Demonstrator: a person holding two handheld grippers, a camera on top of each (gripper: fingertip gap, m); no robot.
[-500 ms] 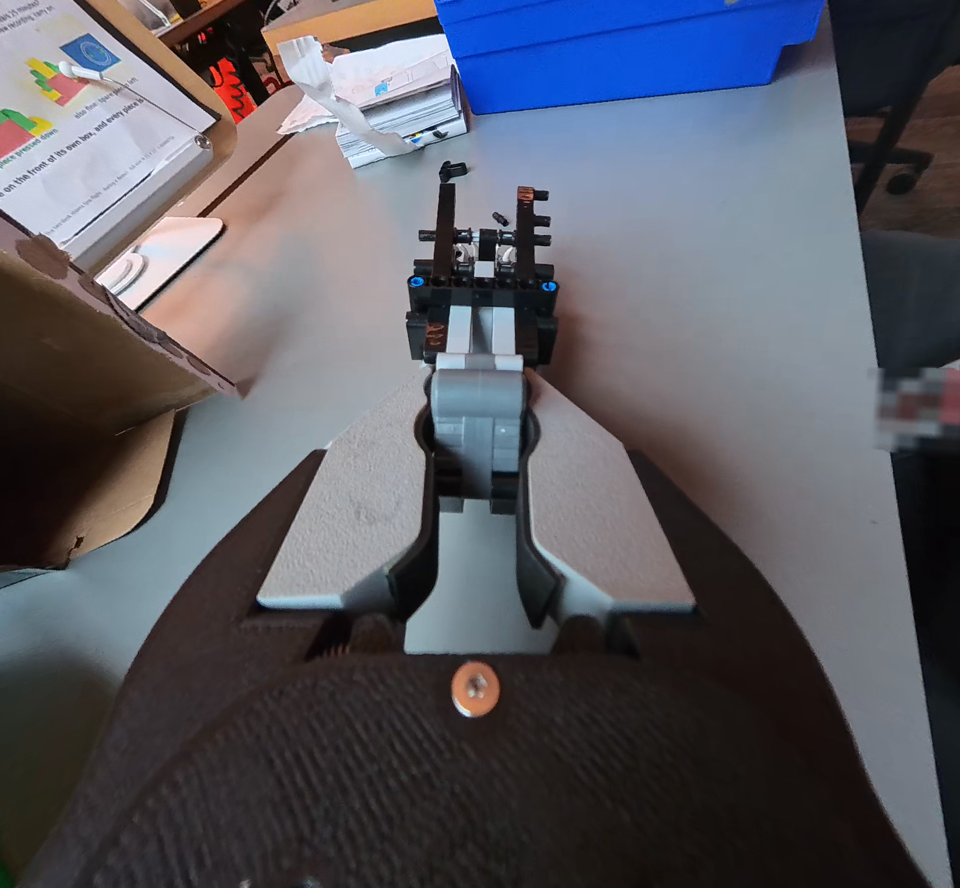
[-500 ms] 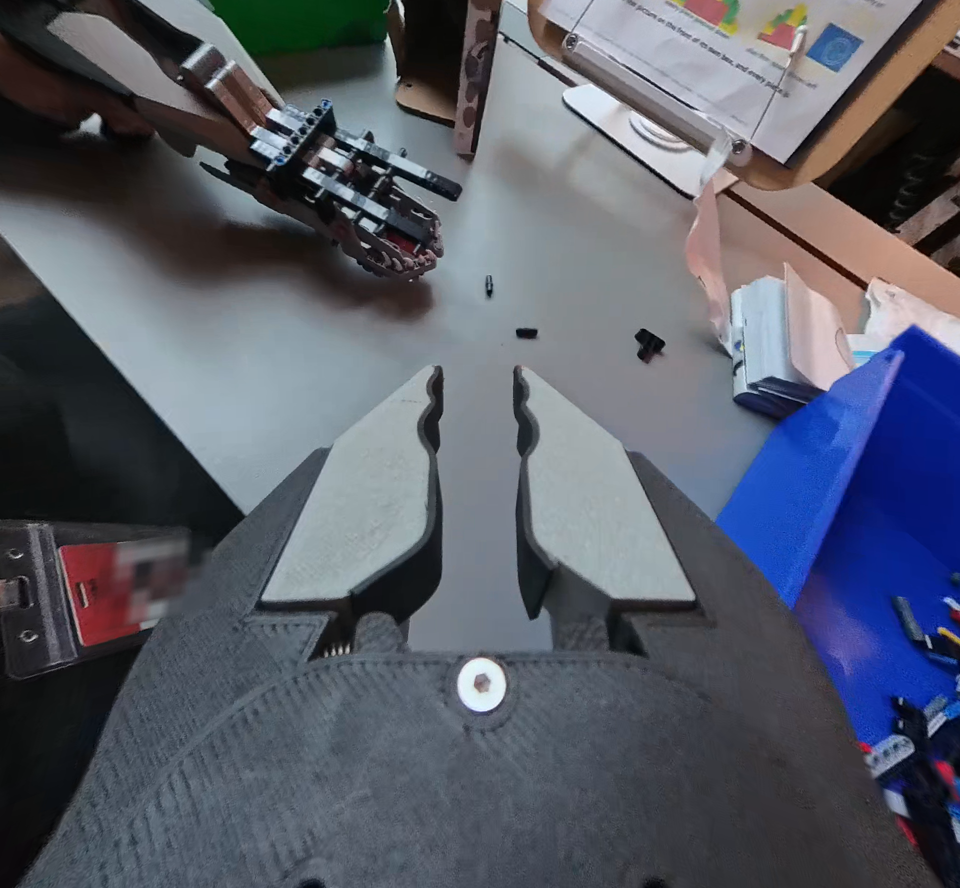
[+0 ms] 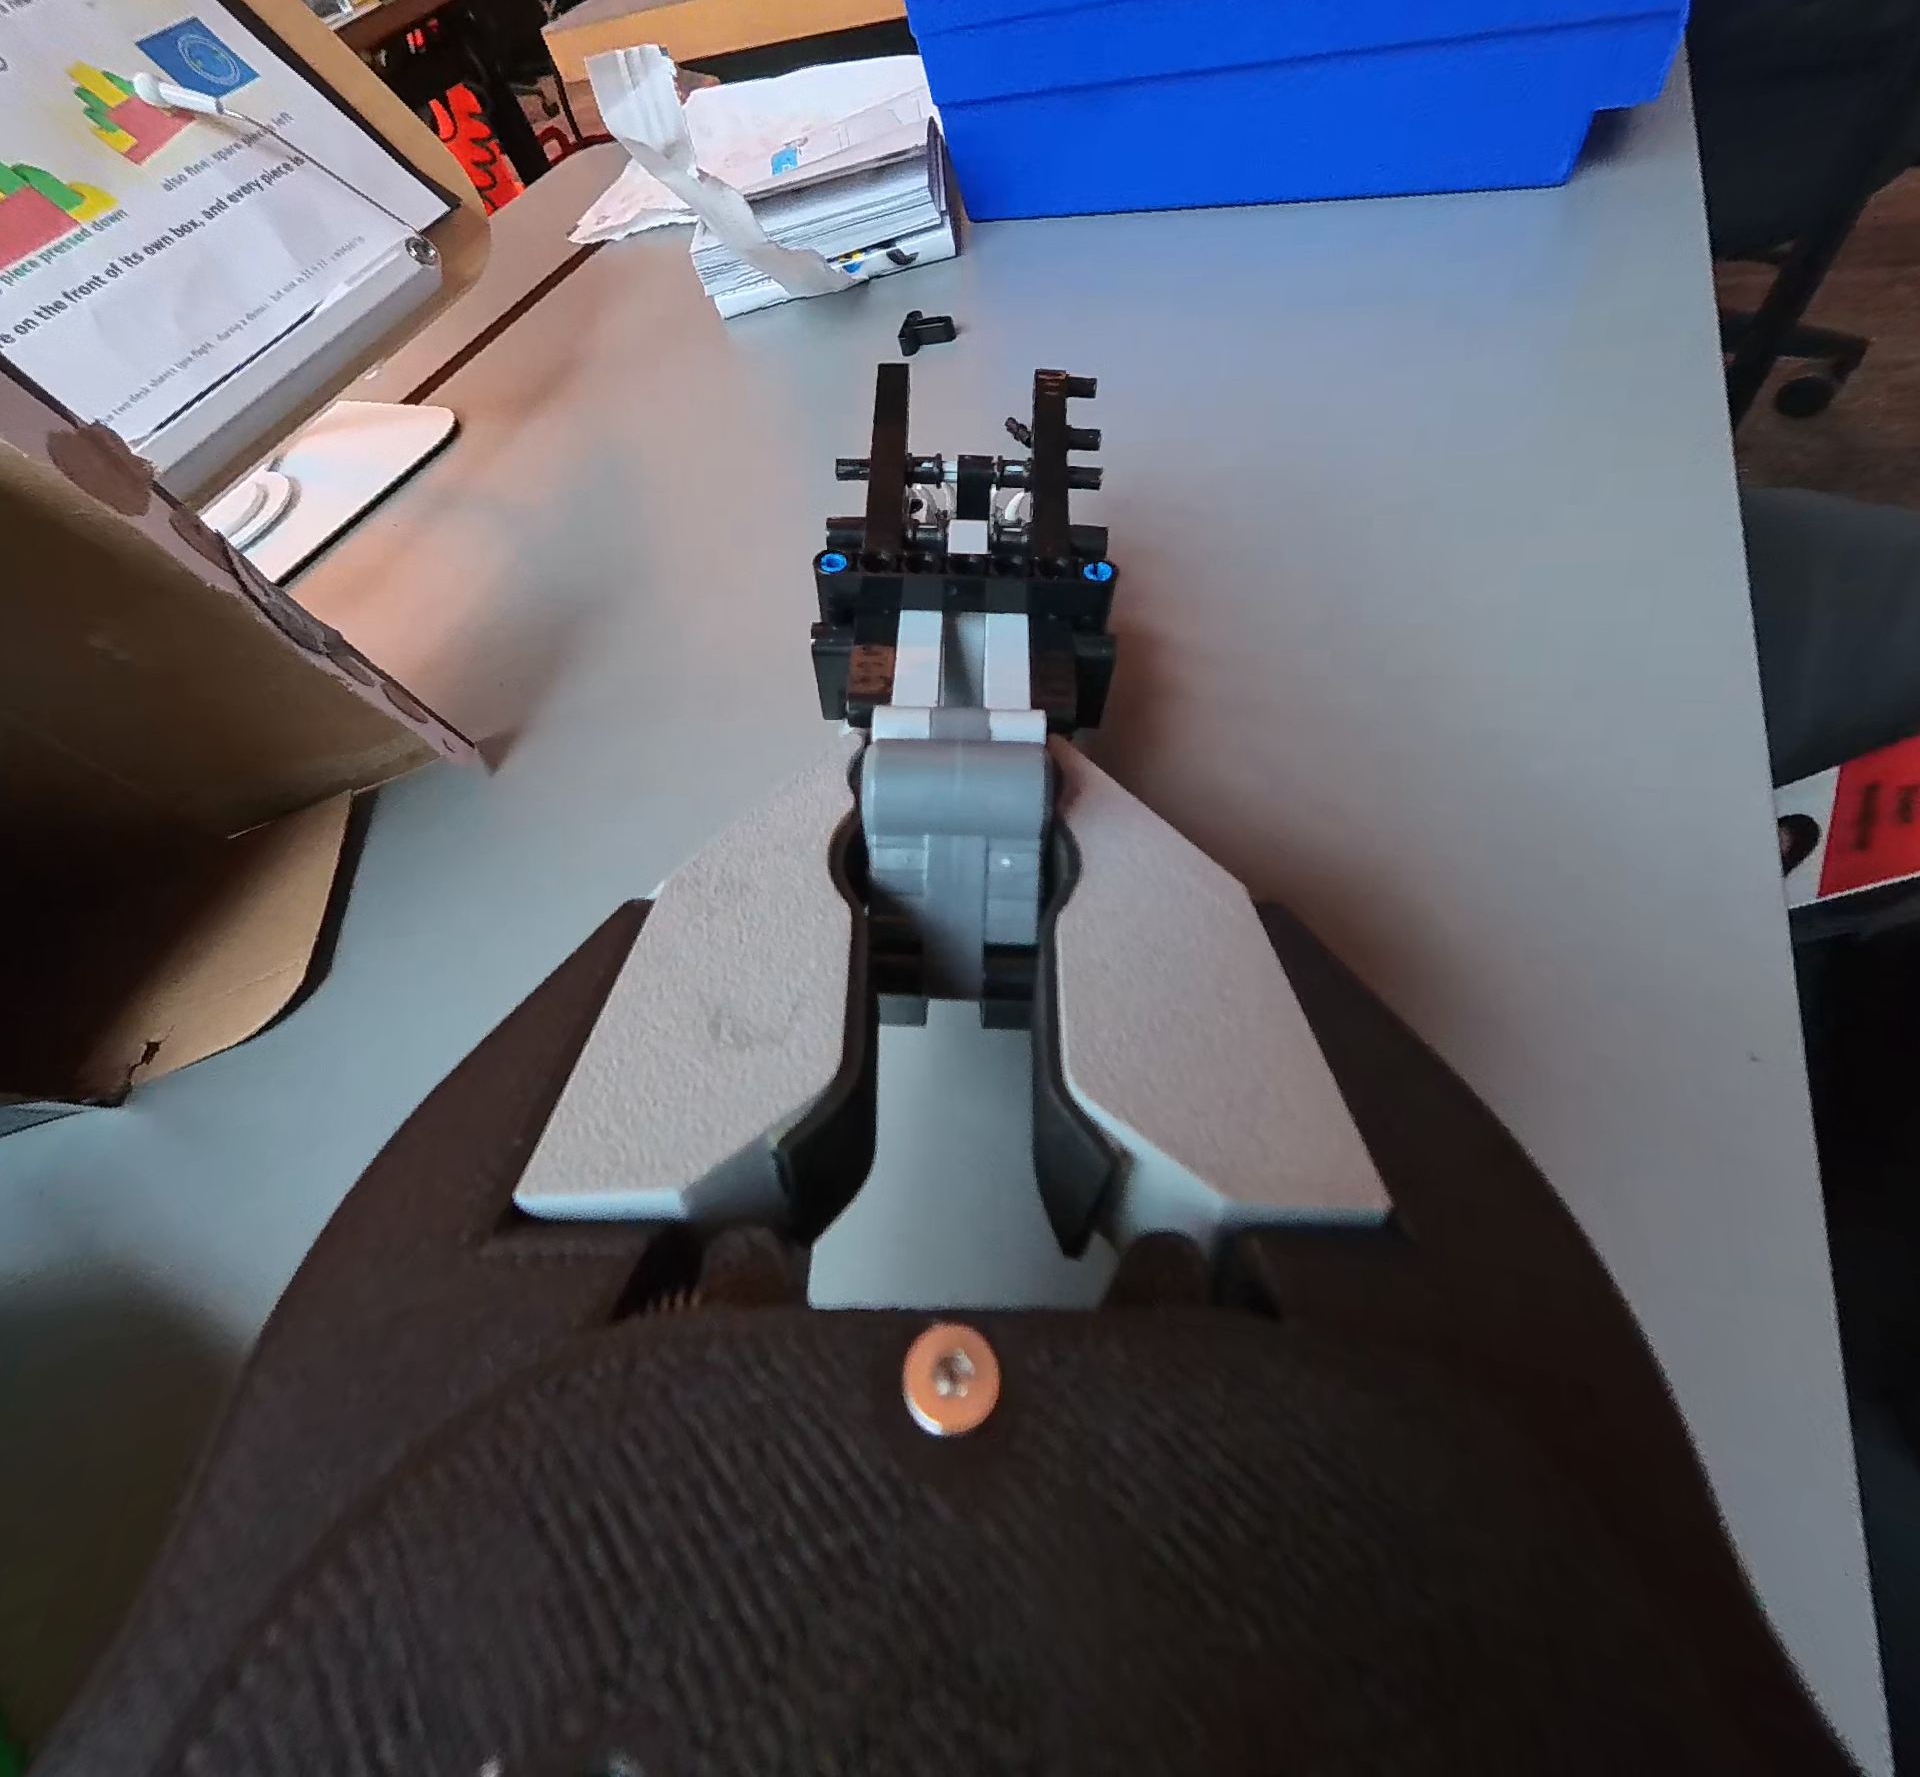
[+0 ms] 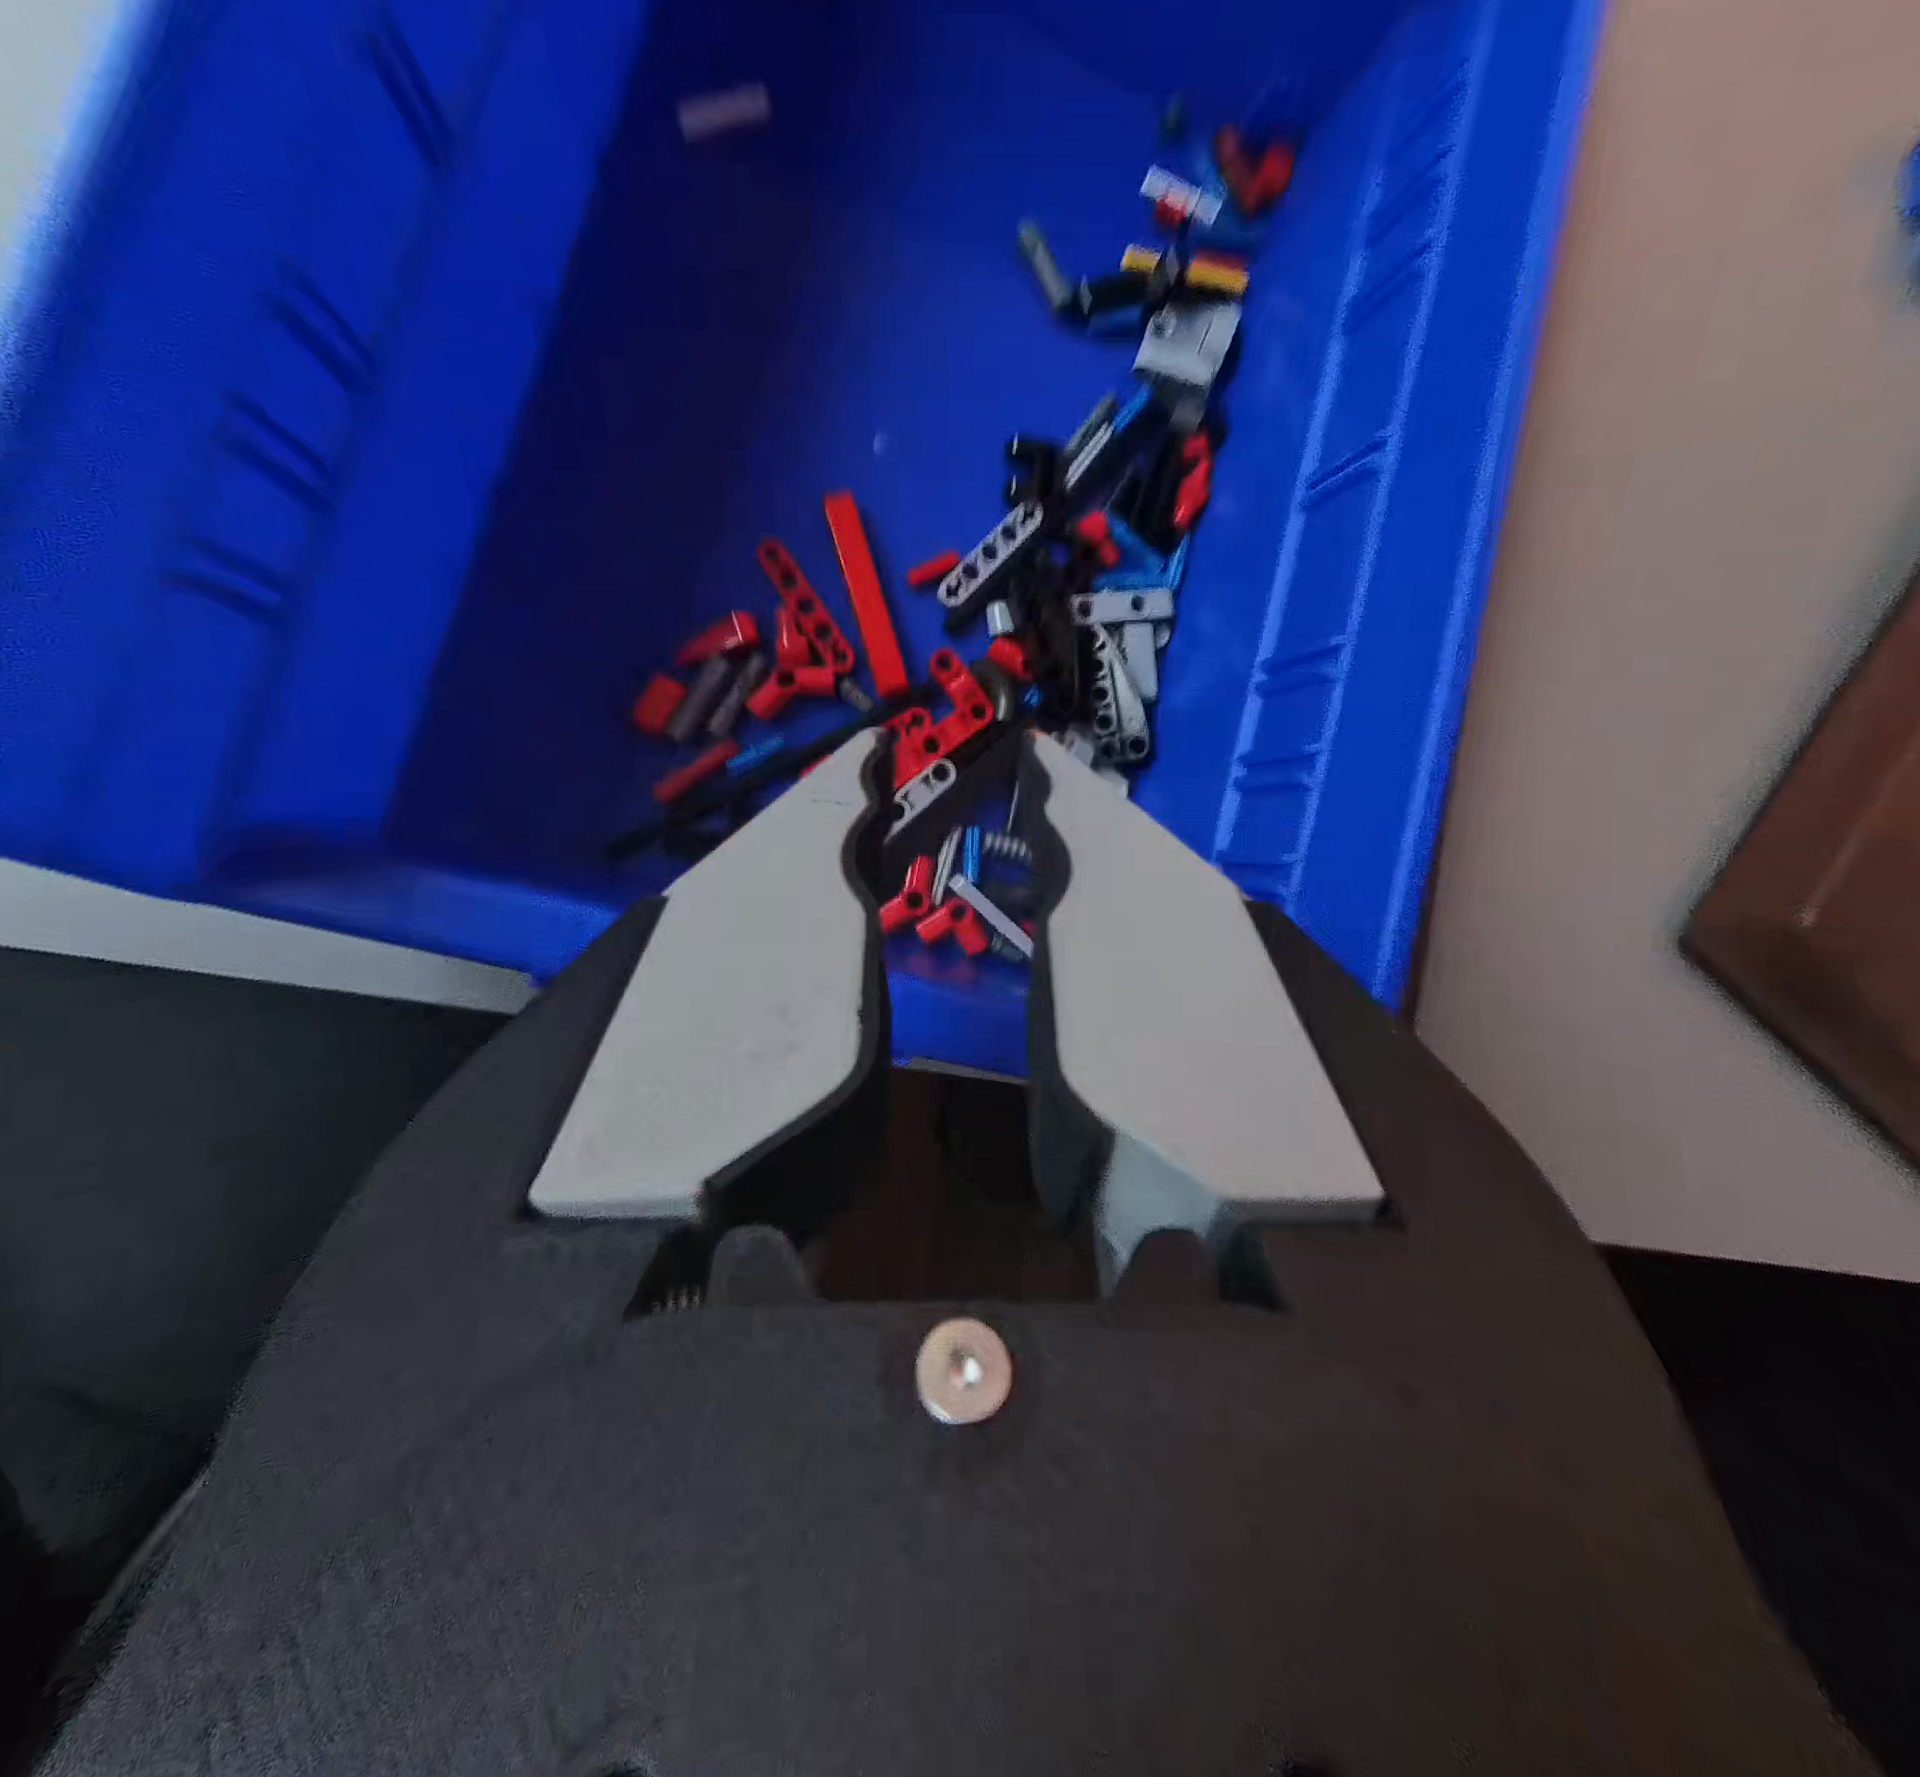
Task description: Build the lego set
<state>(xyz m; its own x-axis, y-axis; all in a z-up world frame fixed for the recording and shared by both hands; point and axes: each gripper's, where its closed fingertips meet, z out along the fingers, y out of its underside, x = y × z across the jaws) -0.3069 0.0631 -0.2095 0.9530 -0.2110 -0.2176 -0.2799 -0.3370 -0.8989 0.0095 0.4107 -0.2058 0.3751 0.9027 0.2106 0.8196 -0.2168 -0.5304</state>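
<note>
On top of the grey table (image 3: 1351, 584) sits a big blue bin (image 3: 1299, 65), far ahead of the left gripper (image 3: 956, 761) and a bit to its right side. Near the bin lies a stack of paper booklets (image 3: 821, 200), and on the left stands a printed sheet on a stand (image 3: 187, 169) with coloured block pictures and lines of writing on it, next to a brown cardboard box (image 3: 156, 688). The left gripper is squeezed tight on the grey end of the half-built lego model (image 3: 961, 584). The model sticks straight out in front of the fingers, held just above the table or touching it, with two black bars pointing away toward the bin. A small black lego piece (image 3: 925, 332) lies loose on the table just past those bars. The right gripper (image 4: 951, 751) is over the blue bin, pointing down into it. Its fingers are a little apart and hold nothing. The pile of loose lego pieces (image 4: 987, 605) lies right under and just ahead of its tips, running away along the bin's right wall. A red bent piece (image 4: 935, 709) sits right at the fingertips, so the right gripper is the nearer one for picking. I think it needs only a short dip down to pinch a piece. The picture is blurry there, so I cannot tell which piece it wants.
</note>
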